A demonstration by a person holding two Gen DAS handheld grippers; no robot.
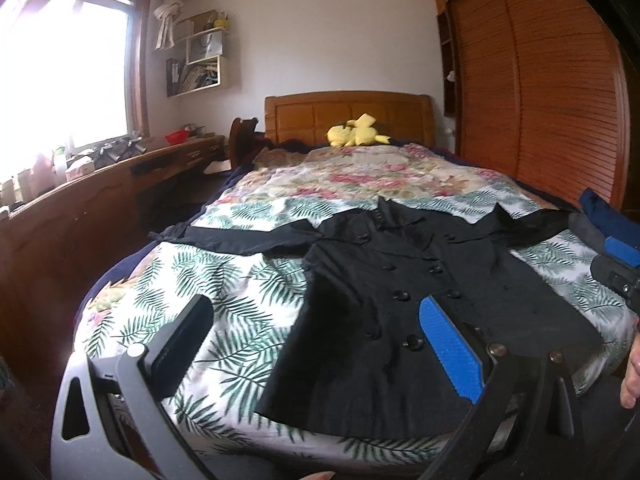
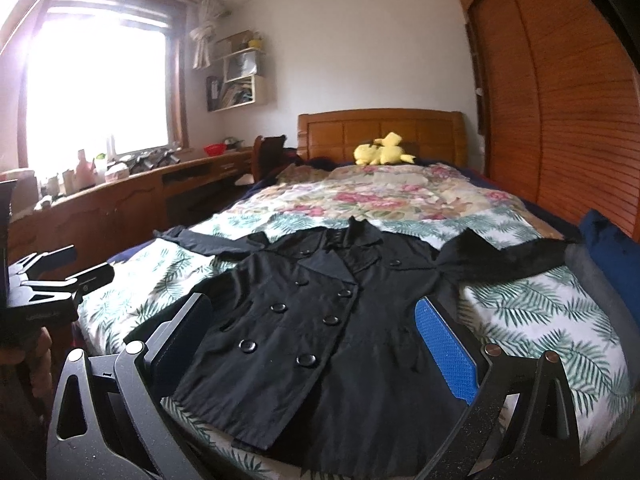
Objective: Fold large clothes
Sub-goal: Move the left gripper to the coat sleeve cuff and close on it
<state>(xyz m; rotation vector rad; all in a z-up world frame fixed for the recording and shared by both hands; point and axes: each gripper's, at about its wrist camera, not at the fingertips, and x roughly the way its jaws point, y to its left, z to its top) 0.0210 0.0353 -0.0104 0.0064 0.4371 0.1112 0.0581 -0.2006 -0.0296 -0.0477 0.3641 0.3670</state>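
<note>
A black double-breasted coat (image 1: 400, 300) lies flat, front up, on the bed, collar toward the headboard and both sleeves spread out sideways. It also shows in the right wrist view (image 2: 320, 320). My left gripper (image 1: 316, 312) is open and empty, held above the coat's hem near the foot of the bed. My right gripper (image 2: 312, 312) is open and empty, also above the hem. The right gripper shows at the right edge of the left wrist view (image 1: 616, 264). The left gripper shows at the left edge of the right wrist view (image 2: 60, 276).
The bed (image 1: 224, 280) has a leaf-print sheet and a floral quilt (image 1: 360, 176). A yellow plush toy (image 1: 356, 130) lies by the wooden headboard. A wooden desk (image 1: 100, 184) runs along the left under the window. A slatted wardrobe (image 1: 560, 100) stands right. A blue cloth (image 2: 612, 252) lies at the bed's right edge.
</note>
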